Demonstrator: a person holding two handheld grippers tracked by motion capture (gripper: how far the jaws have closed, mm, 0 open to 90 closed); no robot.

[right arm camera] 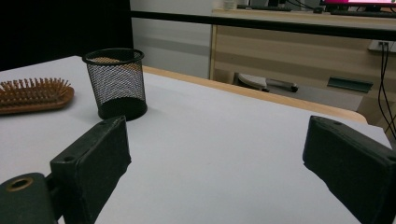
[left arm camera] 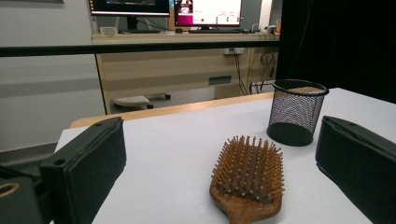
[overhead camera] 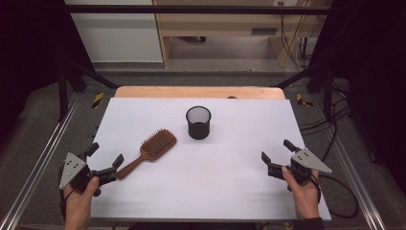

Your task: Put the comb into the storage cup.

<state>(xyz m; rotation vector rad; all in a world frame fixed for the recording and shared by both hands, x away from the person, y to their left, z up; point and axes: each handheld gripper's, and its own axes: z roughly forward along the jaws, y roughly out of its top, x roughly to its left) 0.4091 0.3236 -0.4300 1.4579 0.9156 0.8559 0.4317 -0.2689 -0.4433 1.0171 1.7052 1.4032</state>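
Seen from above, a white table (overhead camera: 201, 187) fills the middle of the scene. At the near edge, a person's two hands each hold a black two-jaw gripper. The left gripper (overhead camera: 104, 154) sits at about 8 o'clock on the table, jaws spread wide with nothing between them. The right gripper (overhead camera: 277, 151) sits at about 4 o'clock, jaws also spread wide and empty; a black cable trails from it off the table's right edge.

Just beyond the left gripper, toward 1 o'clock from it, lies a wooden hairbrush (overhead camera: 149, 151), bristles up. Its handle points back at the gripper, the tip just beside the nearer jaw; whether they touch is unclear. In the left gripper view the hairbrush lies flat between the two jaws, a little farther off.

Farther on, near the table's centre toward 12 o'clock, a black mesh cup (overhead camera: 198, 122) stands upright, near the hairbrush's head but apart from it.
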